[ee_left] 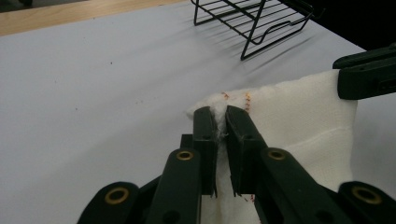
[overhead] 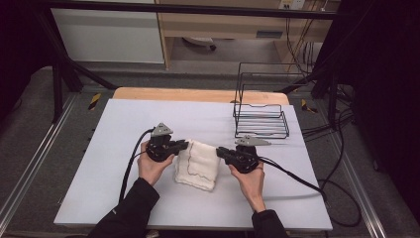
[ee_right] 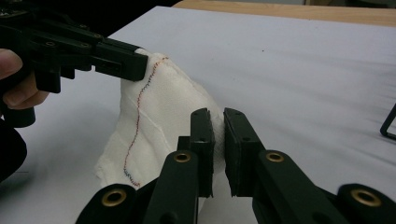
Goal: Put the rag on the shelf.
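Here, pinching the cloth [ee_left: 299, 116] at one top corner with the left gripper [ee_left: 221, 122], jaws pressed together on a tuft of white fabric just beside red and orange stitching. Pinching the opposite top corner with the right gripper [ee_right: 215, 122], jaws likewise clamped on a thin fold of fabric. Holding the cloth stretched between both grippers, left gripper [overhead: 182, 145] and right gripper [overhead: 221, 151] pointing toward each other across it in the high view. Hanging folded from the two clamped corners, lower edge drooping toward the person's side and resting on the table [overhead: 148, 119]. Showing a wavy line of coloured stitching down one face of the cloth [ee_right: 159, 126] in the right gripper view, with the left gripper [ee_right: 135, 58] biting the far corner there. Gripping the left tool with the left hand [overhead: 151, 166] and the right tool with the right hand [overhead: 250, 181], dark sleeves coming in from below. Trailing a black cable from each gripper across the white table. Standing well apart beyond the right gripper, near the far right corner of the table, a black wire rack [overhead: 261, 114], upright on the surface.
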